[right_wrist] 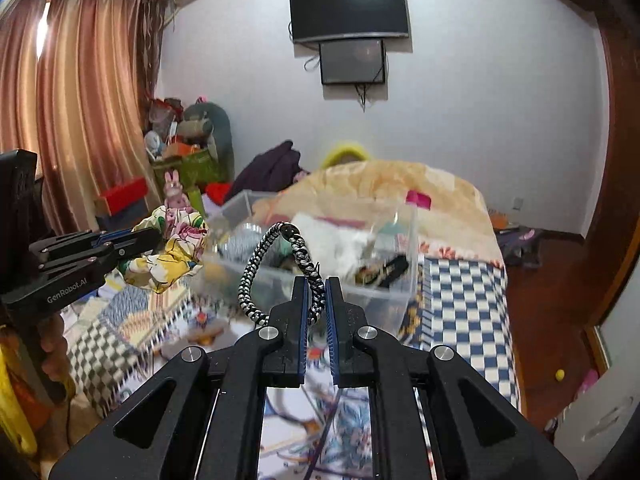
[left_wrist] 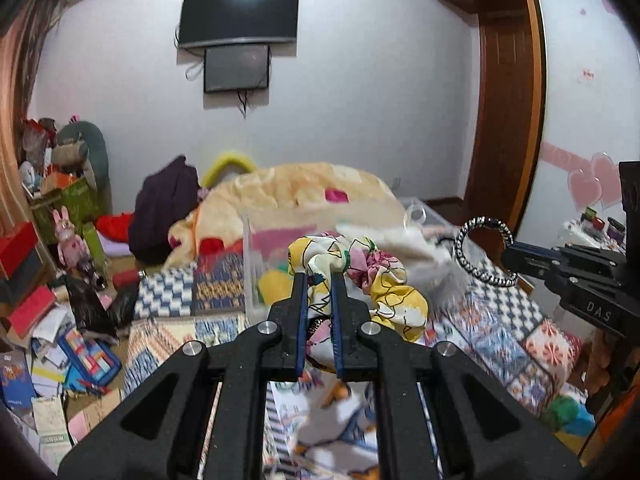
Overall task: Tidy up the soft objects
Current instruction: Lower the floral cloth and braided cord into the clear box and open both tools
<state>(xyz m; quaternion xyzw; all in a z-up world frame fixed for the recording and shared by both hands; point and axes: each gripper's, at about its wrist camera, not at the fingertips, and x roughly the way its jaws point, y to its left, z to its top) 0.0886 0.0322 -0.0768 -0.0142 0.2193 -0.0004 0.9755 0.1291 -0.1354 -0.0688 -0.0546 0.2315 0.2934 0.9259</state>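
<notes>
My left gripper (left_wrist: pixel 319 280) is shut on a yellow, white and pink floral scrunchie (left_wrist: pixel 384 280) and holds it above the bed; it also shows in the right wrist view (right_wrist: pixel 168 252). My right gripper (right_wrist: pixel 316 284) is shut on a black-and-white braided hair loop (right_wrist: pixel 276 268), held up in the air; the loop shows at the right of the left wrist view (left_wrist: pixel 484 250). A clear plastic bin (right_wrist: pixel 376 300) stands on the bed just beyond both grippers, holding white fluffy and other soft items.
The bed has a patterned checked cover (right_wrist: pixel 460 300) and a heaped peach blanket (right_wrist: pixel 380 188) behind the bin. Cluttered boxes, books and toys (left_wrist: pixel 60 320) lie left of the bed. A wardrobe (left_wrist: pixel 508 100) stands at the right.
</notes>
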